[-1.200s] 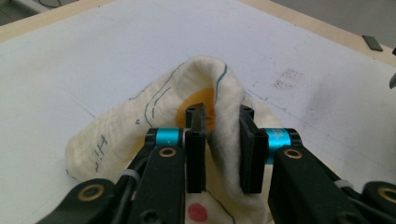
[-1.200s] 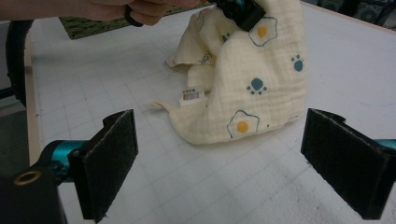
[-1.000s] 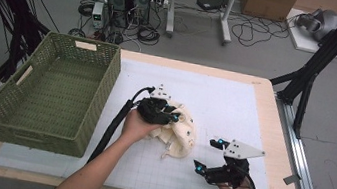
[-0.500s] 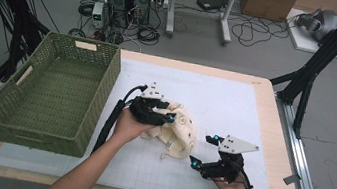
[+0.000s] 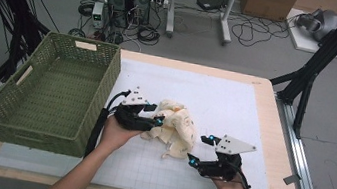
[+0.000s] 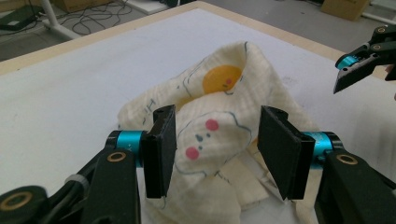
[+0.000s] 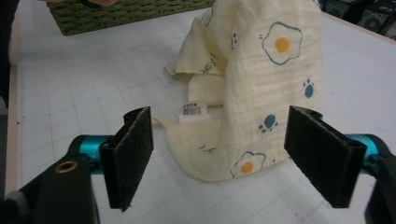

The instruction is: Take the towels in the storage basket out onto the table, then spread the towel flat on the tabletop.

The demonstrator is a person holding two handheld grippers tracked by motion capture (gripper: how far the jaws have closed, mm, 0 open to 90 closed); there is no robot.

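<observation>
A cream muslin cloth [image 5: 179, 126] printed with fried eggs and paw marks lies crumpled in a heap mid-mat. My left gripper [image 5: 156, 114] is at its left edge. In the left gripper view its jaws [image 6: 222, 149] have just been opening; the cloth [image 6: 219, 93] bulges between the pads, which stand apart from it. My right gripper [image 5: 201, 151] is at the cloth's near right side and also appears far off as the right gripper [image 6: 359, 65]. Its jaws [image 7: 231, 158] have just been closing, but both pads stay clear of the hanging cloth edge [image 7: 266, 60].
A green woven basket [image 5: 45, 91] stands on the left of the table, close behind my left hand. A white gridded mat [image 5: 236, 99] covers the wooden tabletop. A white label [image 7: 194, 112] sticks out of the cloth's folds. Computers and cables lie on the floor beyond.
My left hand has drawn back to the left, toward the basket, and its jaws have widened off the cloth. The right gripper has barely shifted; its jaws have narrowed a little.
</observation>
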